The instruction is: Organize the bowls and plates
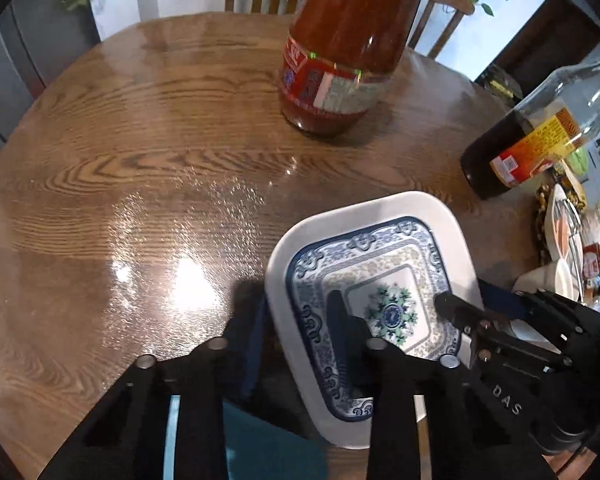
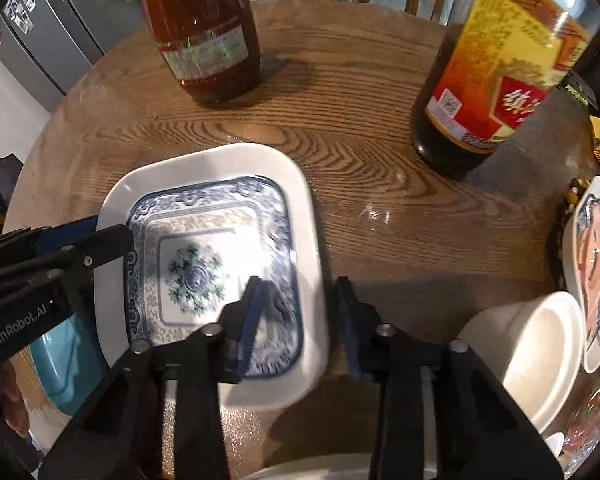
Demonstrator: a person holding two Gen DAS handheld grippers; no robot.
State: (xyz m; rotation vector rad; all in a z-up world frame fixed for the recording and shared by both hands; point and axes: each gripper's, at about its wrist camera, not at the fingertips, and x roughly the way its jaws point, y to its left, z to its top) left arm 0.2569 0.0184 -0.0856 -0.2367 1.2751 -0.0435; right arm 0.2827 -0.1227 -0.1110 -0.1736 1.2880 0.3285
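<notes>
A blue-and-white patterned rectangular dish [image 1: 384, 280] [image 2: 204, 240] sits nested inside a larger white rectangular dish [image 1: 296, 264] [image 2: 304, 240] on the round wooden table [image 1: 140, 180] [image 2: 380, 208]. My left gripper [image 1: 300, 328] is open and straddles the left rim of both dishes, one finger inside the patterned dish and one outside. My right gripper [image 2: 300, 320] is open and straddles the right rim, left finger inside, right finger outside. Each gripper shows in the other's view.
A red sauce bottle [image 1: 336, 60] [image 2: 204, 32] stands at the back. A dark soy bottle [image 1: 532, 140] [image 2: 488, 76] stands at right. White bowls [image 2: 536, 352] and a patterned plate [image 2: 596, 264] sit at the right edge. A teal object [image 2: 68, 364] [image 1: 268, 444] lies near left.
</notes>
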